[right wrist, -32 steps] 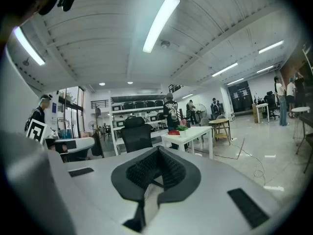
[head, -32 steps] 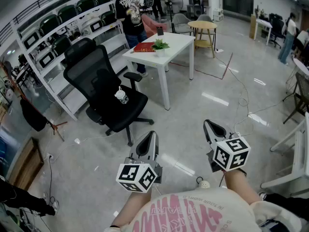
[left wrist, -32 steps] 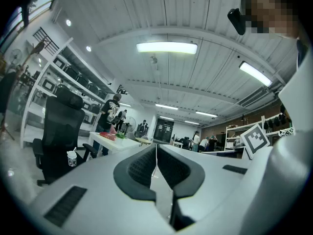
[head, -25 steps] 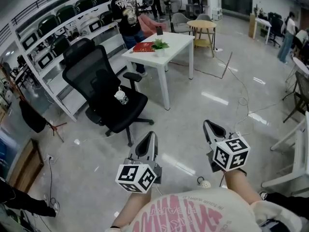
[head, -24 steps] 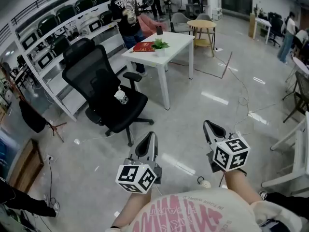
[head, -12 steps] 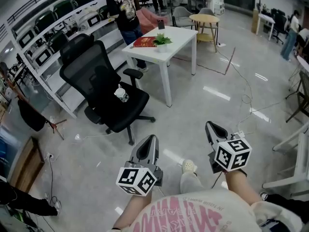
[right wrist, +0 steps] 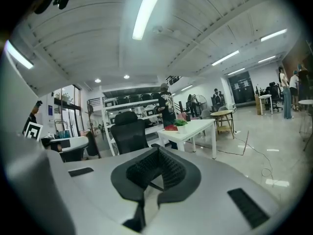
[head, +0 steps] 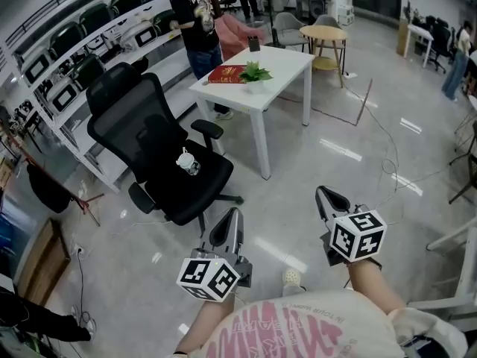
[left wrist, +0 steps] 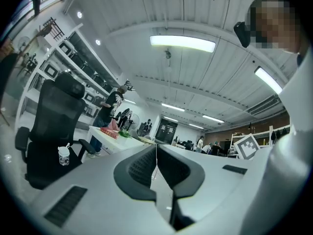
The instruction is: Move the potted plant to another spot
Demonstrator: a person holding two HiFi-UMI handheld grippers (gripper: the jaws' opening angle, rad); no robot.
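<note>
The potted plant (head: pixel 256 71), green leaves in a small white pot, stands on the white table (head: pixel 287 58) far ahead of me, beside a red book (head: pixel 231 74). It also shows small in the left gripper view as the plant (left wrist: pixel 125 133) and in the right gripper view as the plant (right wrist: pixel 181 123). My left gripper (head: pixel 232 215) and right gripper (head: pixel 322 194) are held in front of my chest, well short of the table. Both are shut with nothing between their jaws, as seen in the left gripper (left wrist: pixel 156 148) and right gripper (right wrist: pixel 157 151) views.
A black office chair (head: pixel 149 125) with a small cup (head: pixel 186 159) on its seat stands between me and the table's left side. A person in a black shirt (head: pixel 192 13) stands behind the table. Shelving (head: pixel 67 43) lines the left; cables (head: pixel 380 148) lie on the floor.
I have walked toward the table: the chair, table and plant sit nearer and lower in the head view. A shoe shows between the grippers. Both grippers stay shut.
</note>
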